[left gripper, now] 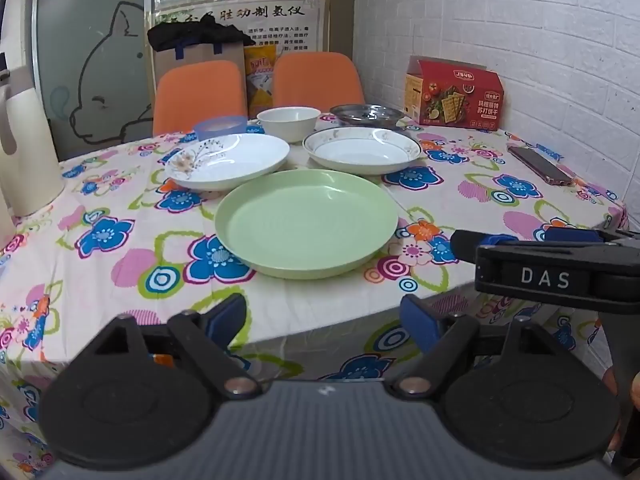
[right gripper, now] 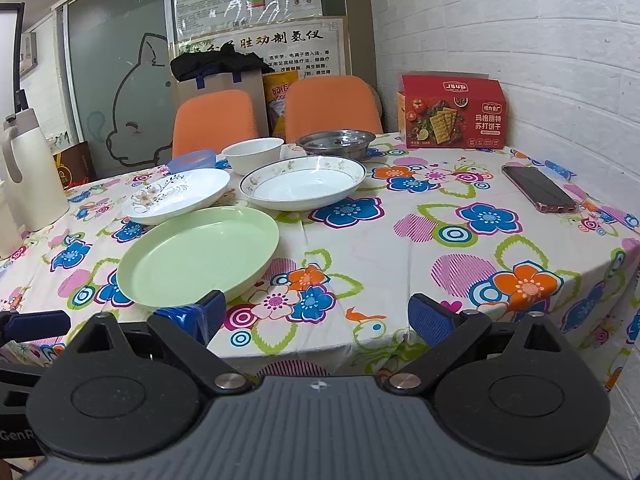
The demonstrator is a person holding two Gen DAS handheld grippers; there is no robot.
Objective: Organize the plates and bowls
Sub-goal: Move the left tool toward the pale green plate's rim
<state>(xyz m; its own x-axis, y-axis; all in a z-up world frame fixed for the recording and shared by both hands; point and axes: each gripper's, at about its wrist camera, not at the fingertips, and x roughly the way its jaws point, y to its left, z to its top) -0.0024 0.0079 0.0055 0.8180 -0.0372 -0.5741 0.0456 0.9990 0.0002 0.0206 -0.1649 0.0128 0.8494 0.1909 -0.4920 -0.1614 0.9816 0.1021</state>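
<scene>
plate (left gripper: 306,224) before two dishes (left gripper: 228,160), bowls (left gripper: 289,118) behind

A pale green plate (left gripper: 306,224) lies flat and empty nearest the table's front edge. Behind it to the left sits a white plate with a floral print (left gripper: 228,162), and to the right a white plate with a patterned rim (left gripper: 362,150), both empty and upright. Farther back stand a white bowl (left gripper: 289,119), a translucent blue bowl (left gripper: 220,125) and a metal dish (left gripper: 367,115).

Matt green plate (left gripper: 306,224), glossy white bowl (left gripper: 289,119), shiny metal basin (left gripper: 367,115), printed cloth (left gripper: 120,264).
</scene>
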